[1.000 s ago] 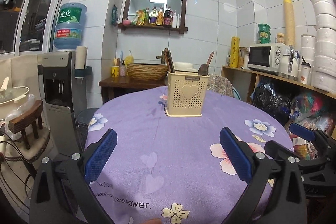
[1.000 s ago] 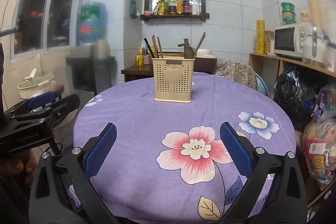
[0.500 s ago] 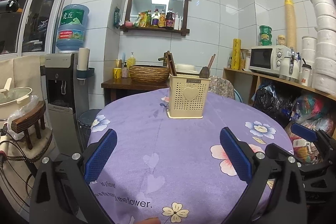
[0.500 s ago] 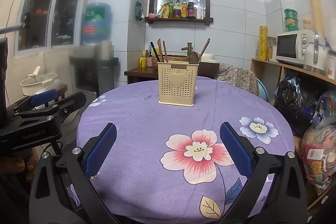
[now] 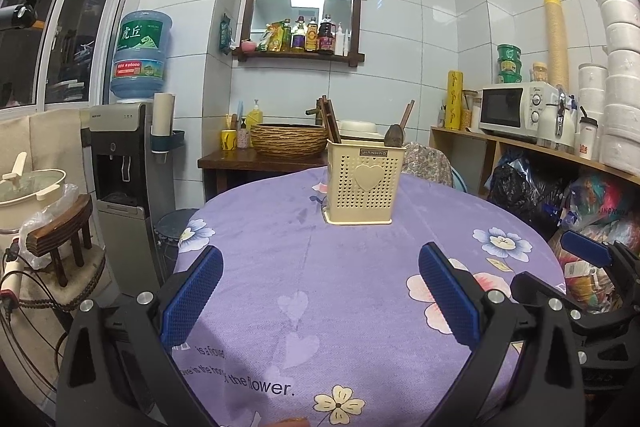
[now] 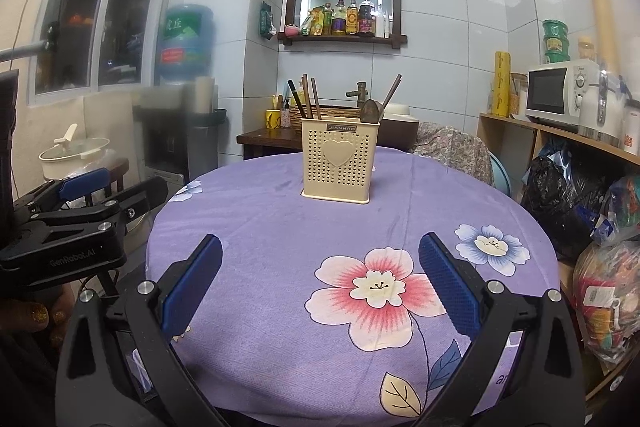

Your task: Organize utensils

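Note:
A cream perforated utensil holder (image 5: 363, 183) (image 6: 339, 159) with a heart on its front stands upright at the far middle of the round table. Dark chopsticks (image 6: 306, 101) lean in its left part and a wooden spoon (image 6: 374, 107) in its right part. My left gripper (image 5: 320, 291) hangs open over the table's near edge, well short of the holder, with nothing between its blue pads. My right gripper (image 6: 320, 287) is open too, above the pink flower print, and holds nothing. In the right wrist view the left gripper shows again as a black body at the left edge.
The purple flowered tablecloth (image 5: 320, 267) covers the round table. A water dispenser (image 5: 124, 171) and a stool with a pot (image 5: 32, 187) stand left. A shelf with a microwave (image 5: 516, 109) and bags runs along the right. A wooden side table with a basket (image 5: 288, 139) is behind.
Both grippers have tilted up and drawn back a little, so the holder sits lower in both views. Both stay open and empty.

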